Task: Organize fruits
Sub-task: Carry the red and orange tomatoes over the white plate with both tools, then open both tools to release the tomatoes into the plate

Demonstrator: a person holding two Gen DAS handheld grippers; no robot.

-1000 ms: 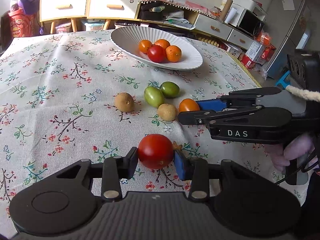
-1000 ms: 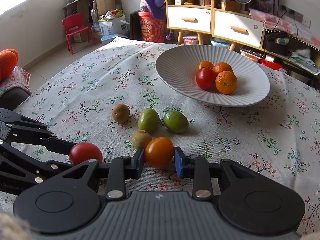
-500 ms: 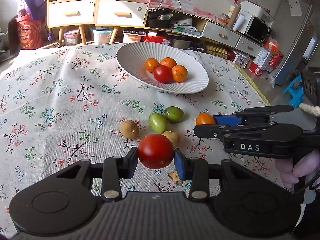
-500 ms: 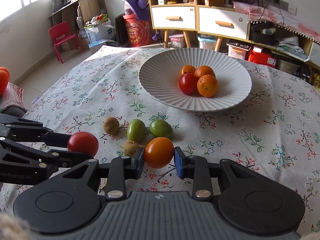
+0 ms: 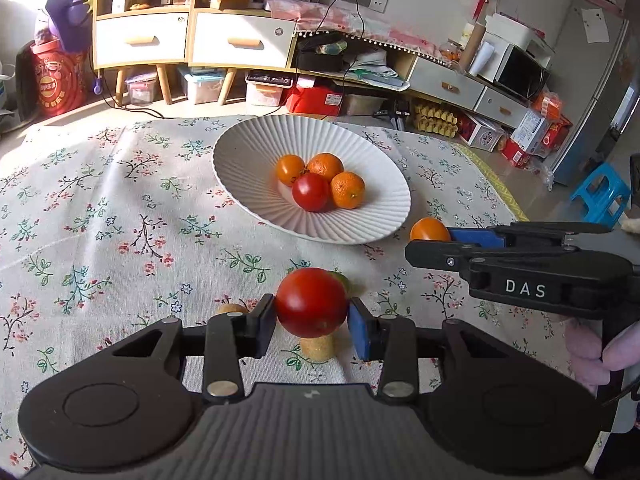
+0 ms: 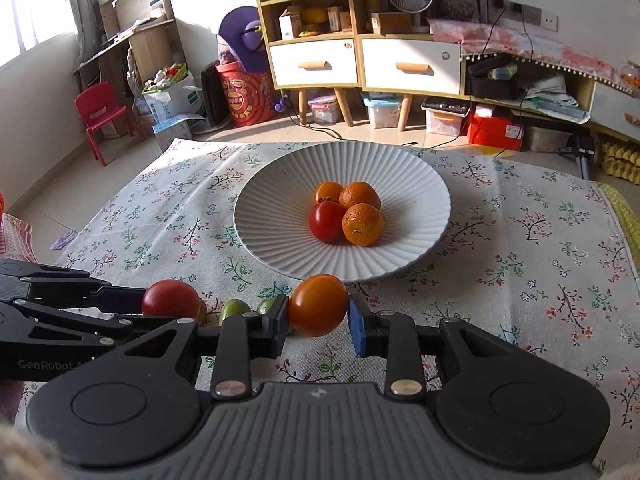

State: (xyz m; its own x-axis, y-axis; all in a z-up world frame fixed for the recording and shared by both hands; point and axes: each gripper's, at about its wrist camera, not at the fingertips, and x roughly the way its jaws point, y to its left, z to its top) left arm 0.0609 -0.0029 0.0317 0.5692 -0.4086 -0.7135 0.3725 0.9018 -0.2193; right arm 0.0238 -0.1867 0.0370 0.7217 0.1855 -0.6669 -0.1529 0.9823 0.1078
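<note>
The red tomato sits clamped between the two pads of the left gripper, one pad on each flank, clear of the floral tablecloth. The orange tomato is clamped the same way in the right gripper. Each fruit is gripped across its widest part, which I judge keeps a round, smooth-skinned item from rolling out of the pads during carriage.

Both grippers point downward and forward toward the white ribbed plate, side by side. In the left wrist view the right gripper lies to the right, its fruit just beside the plate's near rim. In the right wrist view the left gripper lies to the left, its fruit nearer the camera than the rim.

The plate holds two mandarins, a small orange tomato and a second red tomato, grouped touching one another right of centre. This grouping suggests the plate is the collection point, and the bare area on its left side offers room for both carried fruits.

Left on the cloth below the grippers are green fruits and brown kiwi-like fruits, partly hidden by the jaws. Judged from this, the task is partway done, with those items outstanding.
</note>
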